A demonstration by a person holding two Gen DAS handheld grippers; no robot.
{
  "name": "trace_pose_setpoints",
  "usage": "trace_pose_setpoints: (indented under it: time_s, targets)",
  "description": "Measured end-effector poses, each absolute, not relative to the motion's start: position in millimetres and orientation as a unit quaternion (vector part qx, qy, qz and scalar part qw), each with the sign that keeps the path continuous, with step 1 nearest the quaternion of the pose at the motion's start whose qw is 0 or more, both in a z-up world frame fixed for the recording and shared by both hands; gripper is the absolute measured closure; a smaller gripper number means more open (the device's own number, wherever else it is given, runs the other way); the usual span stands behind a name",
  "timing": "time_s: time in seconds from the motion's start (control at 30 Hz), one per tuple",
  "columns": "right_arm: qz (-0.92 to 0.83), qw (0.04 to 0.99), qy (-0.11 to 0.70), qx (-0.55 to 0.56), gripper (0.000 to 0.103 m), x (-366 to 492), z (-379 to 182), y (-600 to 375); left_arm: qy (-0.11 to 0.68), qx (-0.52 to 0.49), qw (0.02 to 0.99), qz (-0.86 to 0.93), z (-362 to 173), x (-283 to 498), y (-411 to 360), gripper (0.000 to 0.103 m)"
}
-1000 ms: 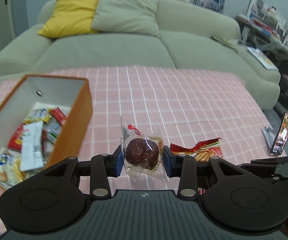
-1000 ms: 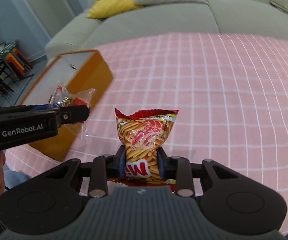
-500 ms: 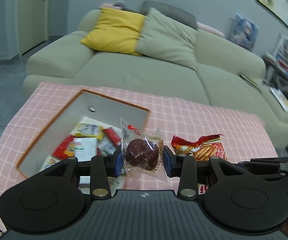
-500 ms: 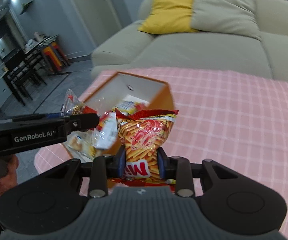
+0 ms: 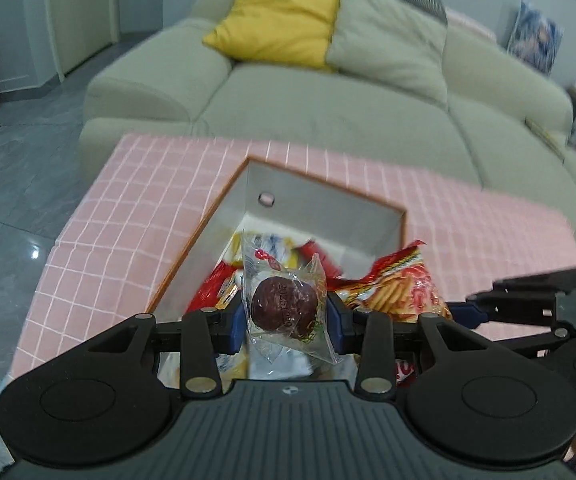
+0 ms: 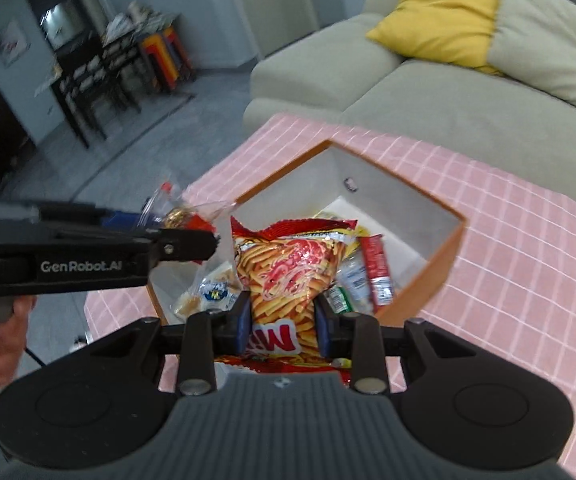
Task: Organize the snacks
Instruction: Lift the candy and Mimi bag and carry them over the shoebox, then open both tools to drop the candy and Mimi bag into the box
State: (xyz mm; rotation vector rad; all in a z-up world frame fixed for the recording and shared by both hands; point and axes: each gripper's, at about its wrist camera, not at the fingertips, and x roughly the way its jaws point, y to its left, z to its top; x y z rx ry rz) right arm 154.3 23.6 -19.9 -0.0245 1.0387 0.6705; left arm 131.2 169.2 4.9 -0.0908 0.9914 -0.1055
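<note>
Through my left wrist view, my left gripper (image 5: 286, 316) clamps its jaws on the wrapped date (image 5: 284, 306) above the box (image 5: 320, 200); through the right, my right gripper (image 6: 282, 322) pinches the chip bag (image 6: 288, 268) over it, so next I judge both should release.

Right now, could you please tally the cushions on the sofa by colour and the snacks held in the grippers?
Yellow cushion: 1
Pale green cushion: 1
Snack in left gripper, a wrapped brown sweet: 1
Snack in right gripper, a red chip bag: 1
Total: 4
</note>
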Motion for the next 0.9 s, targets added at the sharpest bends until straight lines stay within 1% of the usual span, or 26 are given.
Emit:
trace_pose_setpoints:
  time_s: [0.23,0.43,0.63,0.77,0.9]
  targets:
    - [0.333,0.76,0.552,-0.085,0.074,184,-65,63,0.551,-0.045,0.831,-0.059,-35,149,183,0.059]
    - [0.351,0.732,0.563,-0.154,0.074,197,-93,78,0.594,-0.021,0.801,-0.068,-66,157,175,0.058]
    - [0.368,0.712,0.554,-0.224,0.074,192,-108,91,0.626,-0.017,0.776,-0.079,-88,162,171,0.058]
    - [0.379,0.695,0.559,-0.247,0.074,192,-120,93,0.647,-0.025,0.757,-0.088,-99,165,171,0.058]
    - [0.385,0.69,0.56,-0.247,0.073,194,-125,94,0.659,-0.025,0.747,-0.084,-107,168,172,0.058]
